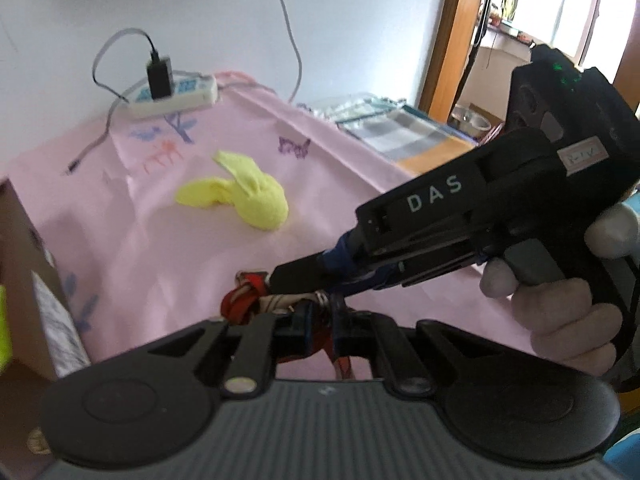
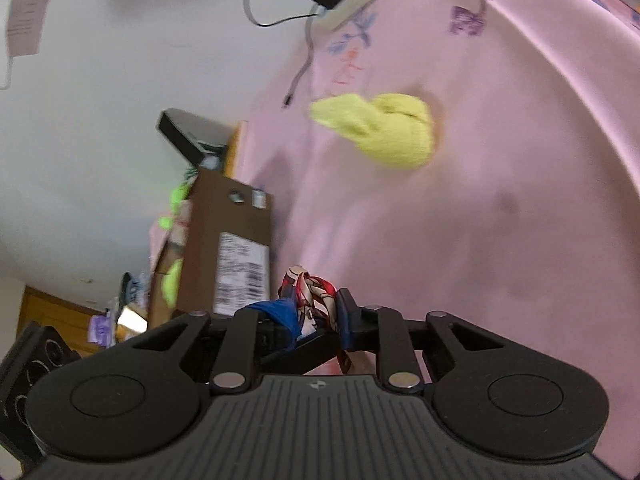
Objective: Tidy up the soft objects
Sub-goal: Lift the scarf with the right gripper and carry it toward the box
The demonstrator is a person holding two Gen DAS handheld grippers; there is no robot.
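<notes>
Red-and-white patterned cloth (image 1: 256,304), knotted with a blue strip, sits right at the near edge, and both tools are on it: the left gripper (image 1: 316,320) is clamped shut on the bundle, and the right gripper (image 1: 280,280) comes in from three o'clock, slanting down, its jaws pinched on the same knot. Risk, as I judge it: two grips on one small bundle, so opposite pulls could tighten or tear it, or one grip slips. A gloved hand (image 1: 560,292) wraps the right tool's handle. Further out at eleven o'clock, the yellow sock (image 1: 256,196) lies loose on the pink tablecloth (image 1: 152,240); the cardboard box (image 2: 236,248) stands at nine.
</notes>
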